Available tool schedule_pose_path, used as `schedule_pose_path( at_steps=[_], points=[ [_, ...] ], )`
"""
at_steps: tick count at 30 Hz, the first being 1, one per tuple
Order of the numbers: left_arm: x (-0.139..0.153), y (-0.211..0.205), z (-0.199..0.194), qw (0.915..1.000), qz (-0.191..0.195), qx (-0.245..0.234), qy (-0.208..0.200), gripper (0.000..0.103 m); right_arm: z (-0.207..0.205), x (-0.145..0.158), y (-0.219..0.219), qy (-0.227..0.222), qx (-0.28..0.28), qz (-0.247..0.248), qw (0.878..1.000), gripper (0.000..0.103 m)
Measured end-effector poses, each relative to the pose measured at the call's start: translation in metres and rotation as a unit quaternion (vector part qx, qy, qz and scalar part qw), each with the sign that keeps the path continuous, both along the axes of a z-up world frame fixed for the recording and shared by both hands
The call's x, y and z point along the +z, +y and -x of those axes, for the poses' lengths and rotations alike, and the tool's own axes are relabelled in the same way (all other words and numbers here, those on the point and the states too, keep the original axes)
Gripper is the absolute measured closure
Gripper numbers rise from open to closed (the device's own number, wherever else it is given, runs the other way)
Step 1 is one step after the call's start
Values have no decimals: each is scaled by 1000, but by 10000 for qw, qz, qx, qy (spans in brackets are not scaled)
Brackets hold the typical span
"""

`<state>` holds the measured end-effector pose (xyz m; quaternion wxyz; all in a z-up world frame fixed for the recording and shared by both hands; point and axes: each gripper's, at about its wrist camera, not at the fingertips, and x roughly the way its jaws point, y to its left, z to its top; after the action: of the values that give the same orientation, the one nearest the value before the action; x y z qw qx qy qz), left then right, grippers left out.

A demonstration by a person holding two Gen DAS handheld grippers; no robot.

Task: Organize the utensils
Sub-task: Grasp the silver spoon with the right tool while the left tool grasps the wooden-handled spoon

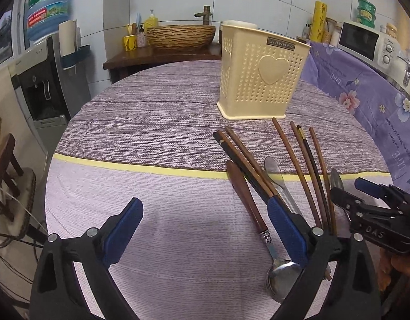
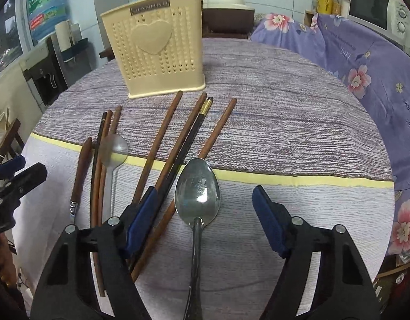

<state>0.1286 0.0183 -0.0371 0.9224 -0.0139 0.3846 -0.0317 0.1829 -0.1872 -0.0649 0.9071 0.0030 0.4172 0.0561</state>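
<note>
A cream perforated utensil holder (image 1: 260, 74) (image 2: 157, 53) with a heart on its face stands upright at the back of the round table. In front of it lie several brown and black chopsticks (image 1: 298, 170) (image 2: 162, 144), a wooden-handled spoon (image 1: 247, 200) (image 2: 81, 170), a pale spoon (image 1: 274, 170) (image 2: 114, 149) and a dark metal spoon (image 2: 198, 194). My right gripper (image 2: 205, 197) (image 1: 364, 194) is open and straddles the metal spoon's bowl, its pads clear of it. My left gripper (image 1: 205, 213) (image 2: 15, 173) is open above the cloth, and the wooden-handled spoon lies by its right finger.
A striped purple cloth (image 1: 151, 138) (image 2: 284, 122) with a yellow band covers the table. A floral purple sheet (image 1: 364, 93) (image 2: 364, 80) drapes something along the right. A water dispenser (image 1: 39, 80) and a wooden chair (image 1: 5, 173) stand at the left, with a basin (image 1: 181, 36) behind.
</note>
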Motion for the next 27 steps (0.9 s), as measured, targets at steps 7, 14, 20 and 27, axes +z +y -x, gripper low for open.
schedule_pose_path(
  at_steps=[7, 14, 20, 27],
  points=[
    [-2, 0, -6, 10000, -8, -34, 63, 9, -7, -5, -3, 153, -50, 19, 9999, 40],
    [-4, -5, -13, 9997, -69, -105, 199, 16, -10, -4, 3, 154, 82, 145, 9997, 58],
    [-9, -12, -25, 9984, 55, -233, 507, 32, -10, -2, -3, 164, 72, -14, 9998, 65],
    [-11, -29, -40, 9964, 86, -396, 740, 43, -6, 8, -9, -25, -14, -120, 9999, 65]
  ],
)
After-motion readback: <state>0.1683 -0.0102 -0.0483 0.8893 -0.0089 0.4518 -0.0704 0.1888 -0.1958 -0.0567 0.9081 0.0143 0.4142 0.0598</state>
